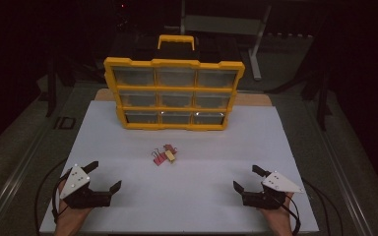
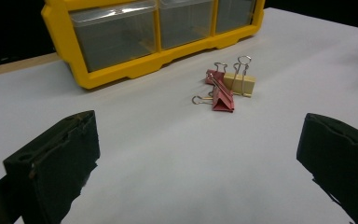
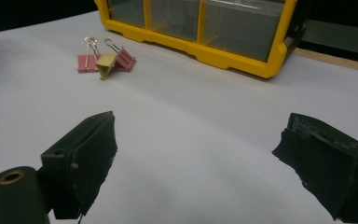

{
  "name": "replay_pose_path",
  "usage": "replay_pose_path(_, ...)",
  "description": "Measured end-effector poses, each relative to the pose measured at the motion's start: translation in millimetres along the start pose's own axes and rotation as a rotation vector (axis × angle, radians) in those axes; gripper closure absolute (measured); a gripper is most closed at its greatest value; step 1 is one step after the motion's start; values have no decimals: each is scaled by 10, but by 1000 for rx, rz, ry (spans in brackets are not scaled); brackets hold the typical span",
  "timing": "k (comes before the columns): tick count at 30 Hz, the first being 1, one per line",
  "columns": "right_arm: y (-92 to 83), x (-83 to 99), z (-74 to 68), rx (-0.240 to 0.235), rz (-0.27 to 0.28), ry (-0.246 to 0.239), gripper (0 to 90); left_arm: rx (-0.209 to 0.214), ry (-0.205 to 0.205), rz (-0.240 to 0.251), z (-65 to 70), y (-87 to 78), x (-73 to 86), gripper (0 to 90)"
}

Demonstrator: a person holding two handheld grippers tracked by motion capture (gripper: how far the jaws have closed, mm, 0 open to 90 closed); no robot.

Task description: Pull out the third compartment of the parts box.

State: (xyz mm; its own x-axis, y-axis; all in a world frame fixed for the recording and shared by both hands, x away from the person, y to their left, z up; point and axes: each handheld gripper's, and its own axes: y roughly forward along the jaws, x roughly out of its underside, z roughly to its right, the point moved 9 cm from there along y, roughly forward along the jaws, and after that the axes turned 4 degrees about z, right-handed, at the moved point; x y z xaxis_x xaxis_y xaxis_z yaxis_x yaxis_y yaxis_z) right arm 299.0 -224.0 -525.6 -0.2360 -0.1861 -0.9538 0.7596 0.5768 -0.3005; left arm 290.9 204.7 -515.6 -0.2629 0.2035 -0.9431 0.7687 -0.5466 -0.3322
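Three binder clips lie in a tight cluster near the middle of the white table (image 1: 128, 206): a red clip (image 1: 156, 158) at the near left, a yellow clip (image 1: 170, 156) touching it on the right, and a second red clip (image 1: 168, 147) just behind. The left claw (image 1: 103, 175) rests at the near left of the table, jaws spread wide apart with nothing between them; the clips sit ahead of it and to its right, well apart. In the left claw's own view the cluster lies up the table, nearer the right-hand jaw's side than the left, with the red clip (image 2: 222, 97) in front and the yellow clip (image 2: 239, 84) behind it, wire handles standing up. The right claw (image 1: 248, 178) rests at the near right, jaws likewise wide apart and empty; the clips lie ahead and to its left, well apart. In its view the yellow clip (image 3: 106, 64) is wedged between the two red ones. Bare table lies between each claw and the clips. Beyond the clips stands a yellow drawer organizer (image 1: 173, 93), three rows of three clear drawers, all shut, black handle on top, near the clips but not touching.
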Motion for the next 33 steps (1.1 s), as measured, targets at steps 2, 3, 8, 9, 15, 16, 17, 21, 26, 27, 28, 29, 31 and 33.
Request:
replay_pose_path(2,-7,-1,-4,1,-3,0,97,0,-1,0,-1,3,0,1)
replay_pose_path(3,-10,-5,-7,3,-2,2,97,0,-3,-1,1,3,2,1)
replay_pose_path(8,-7,-16,-8,10,-2,-2,97,-4,-8,-5,0,8,11,1)
replay_pose_path(9,-4,-14,-10,12,-5,-2,98,-3,-6,-9,-5,12,16,1)
replay_pose_path(15,8,-38,-10,14,4,2,97,-7,-6,-15,-8,24,26,1)
replay_pose_path(16,10,-48,-15,12,8,6,97,-7,-5,-15,-5,26,26,1)
replay_pose_path(17,11,-57,-23,9,11,10,97,-7,-3,-16,-3,27,27,1)
replay_pose_path(21,23,-104,-62,2,22,3,98,-9,-4,-14,6,33,25,1)
replay_pose_path(26,47,-187,-117,-10,33,0,97,-1,0,-23,26,42,33,1)
replay_pose_path(27,52,-208,-124,-13,35,-2,98,-1,0,-24,26,43,35,1)
replay_pose_path(28,58,-229,-130,-14,34,-3,97,-1,-1,-25,24,44,37,1)
replay_pose_path(29,64,-251,-138,-16,34,-4,98,-2,-3,-24,21,44,37,1)
replay_pose_path(31,76,-300,-150,-18,38,-9,98,-6,-5,-24,13,44,41,1)
replay_pose_path(33,89,-351,-155,-22,44,-9,98,-8,-5,-26,7,49,46,1)
